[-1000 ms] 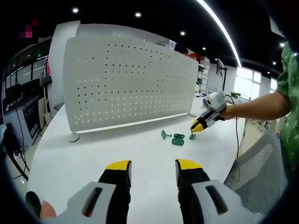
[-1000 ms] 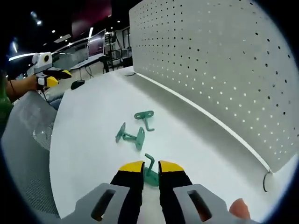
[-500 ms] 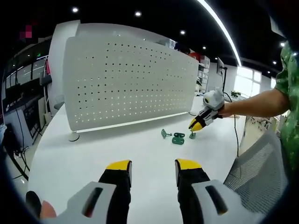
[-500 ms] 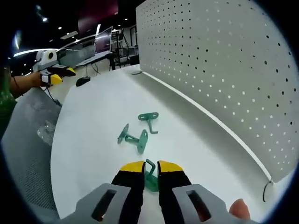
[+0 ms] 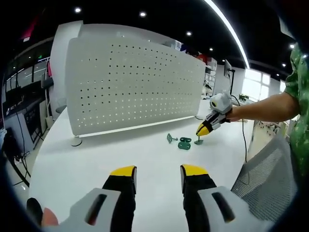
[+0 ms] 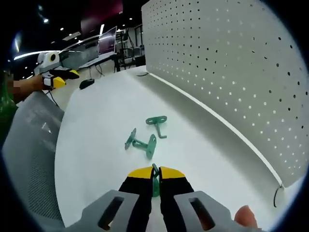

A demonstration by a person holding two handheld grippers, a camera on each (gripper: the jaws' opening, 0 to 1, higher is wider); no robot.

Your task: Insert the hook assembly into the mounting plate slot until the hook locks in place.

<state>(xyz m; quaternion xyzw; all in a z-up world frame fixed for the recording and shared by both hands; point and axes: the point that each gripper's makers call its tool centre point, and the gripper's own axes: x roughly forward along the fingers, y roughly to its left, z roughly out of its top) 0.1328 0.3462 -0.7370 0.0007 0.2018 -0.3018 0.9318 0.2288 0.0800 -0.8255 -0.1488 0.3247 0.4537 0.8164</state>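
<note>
Right claw (image 6: 155, 175): jaws drawn in narrow on a green hook (image 6: 154, 180), whose upper end sticks up between the yellow tips; in the left gripper view this claw (image 5: 202, 129) is held low over the surface at the end of a person's outstretched arm, with a green piece just under its tip.
Left claw (image 5: 158, 172): jaws stand wide apart with nothing between them, held over bare surface well short of the green parts; it also appears far off at upper left in the right gripper view (image 6: 60, 80).
Green bracket piece (image 6: 144, 143): lies on the surface just ahead of the right claw, apart from it, a flat plate at each end of a short stem.
Second green hook (image 6: 157, 124): lies a little farther on, nearer the perforated panel, apart from the bracket piece.
Perforated panel (image 5: 130, 87): white, upright along the far edge of the surface, behind all the green parts.
Surface (image 5: 91, 154): white, rounded at the edge.
Mesh chair back (image 5: 268, 169): grey, beside the surface near the person's arm.
</note>
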